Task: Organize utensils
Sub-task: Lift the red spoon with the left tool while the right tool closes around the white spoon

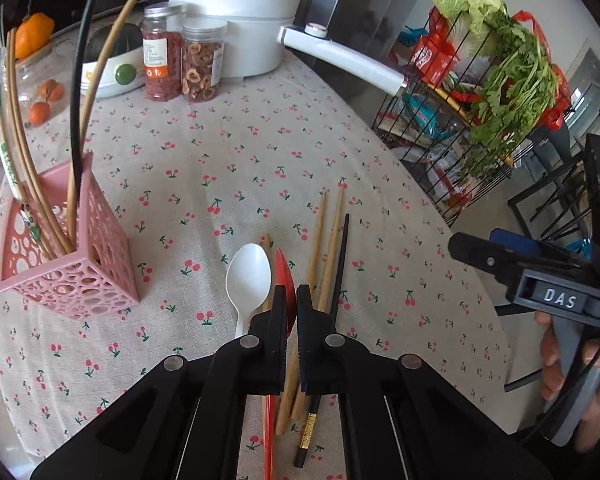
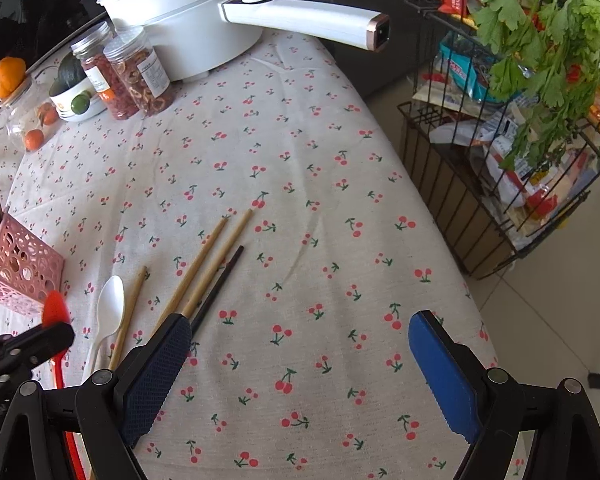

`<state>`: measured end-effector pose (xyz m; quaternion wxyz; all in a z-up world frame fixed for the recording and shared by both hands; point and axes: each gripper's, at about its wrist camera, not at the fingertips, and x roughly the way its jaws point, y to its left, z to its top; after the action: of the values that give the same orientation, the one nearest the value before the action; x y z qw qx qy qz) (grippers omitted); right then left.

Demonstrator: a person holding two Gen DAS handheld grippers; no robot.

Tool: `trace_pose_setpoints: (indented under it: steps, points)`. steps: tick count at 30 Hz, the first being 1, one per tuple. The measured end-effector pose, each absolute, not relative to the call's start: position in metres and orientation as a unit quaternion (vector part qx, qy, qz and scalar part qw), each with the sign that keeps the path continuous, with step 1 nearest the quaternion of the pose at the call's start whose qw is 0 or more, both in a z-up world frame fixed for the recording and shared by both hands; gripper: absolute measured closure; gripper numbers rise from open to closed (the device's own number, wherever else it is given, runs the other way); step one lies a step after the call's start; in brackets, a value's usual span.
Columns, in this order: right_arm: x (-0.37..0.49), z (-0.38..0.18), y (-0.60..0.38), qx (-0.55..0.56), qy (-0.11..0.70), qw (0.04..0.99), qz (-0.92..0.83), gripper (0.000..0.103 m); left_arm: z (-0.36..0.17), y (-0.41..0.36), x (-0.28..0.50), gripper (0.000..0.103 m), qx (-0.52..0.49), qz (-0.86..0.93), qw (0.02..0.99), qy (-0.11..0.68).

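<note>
Left gripper (image 1: 291, 300): clamped narrow on red spoon (image 1: 283, 276) just behind its bowl. Right gripper (image 2: 300, 364): spread wide, holding nothing. Spoon likely light, stiff, slick plastic; best gripped on the flat neck. Pink holder (image 1: 76, 264) sat at nine o'clock; chopsticks (image 1: 330, 248), white spoon (image 1: 247, 280) alongside on cloth.

Red spoon (image 1: 283, 276) lifted off the cloth, beside white spoon (image 1: 247, 280) and loose chopsticks (image 1: 327, 248) (lying flat).

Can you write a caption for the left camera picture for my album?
Left claw pinches the red spoon beside a white spoon.
</note>
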<state>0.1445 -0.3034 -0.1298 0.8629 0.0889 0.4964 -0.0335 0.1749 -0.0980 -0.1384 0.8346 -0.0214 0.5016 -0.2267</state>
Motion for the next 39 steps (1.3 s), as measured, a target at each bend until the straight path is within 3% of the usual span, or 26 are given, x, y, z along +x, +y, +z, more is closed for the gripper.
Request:
trace_pose_setpoints:
  steps: [16, 18, 23, 27, 32, 39]
  points:
    - [0.176, -0.16, -0.243, 0.118, 0.545, 0.828, 0.052, 0.011, -0.075, -0.022, 0.134, 0.1, -0.033, -0.209, 0.88, 0.425]
    - [0.183, -0.167, -0.232, 0.122, 0.554, 0.82, 0.079, 0.018, -0.075, -0.01, 0.131, 0.1, -0.034, -0.203, 0.882, 0.423]
    - [0.2, -0.183, -0.208, 0.148, 0.576, 0.793, 0.131, 0.056, -0.079, 0.014, 0.129, 0.1, -0.042, -0.193, 0.882, 0.429]
    - [0.212, -0.181, -0.197, 0.146, 0.558, 0.805, 0.136, 0.06, -0.081, 0.026, 0.13, 0.1, -0.049, -0.19, 0.88, 0.432]
    - [0.226, -0.187, -0.194, 0.152, 0.554, 0.806, 0.142, 0.075, -0.081, 0.033, 0.132, 0.1, -0.055, -0.193, 0.878, 0.434]
    - [0.237, -0.193, -0.187, 0.153, 0.554, 0.804, 0.154, 0.08, -0.08, 0.036, 0.135, 0.1, -0.058, -0.199, 0.876, 0.435]
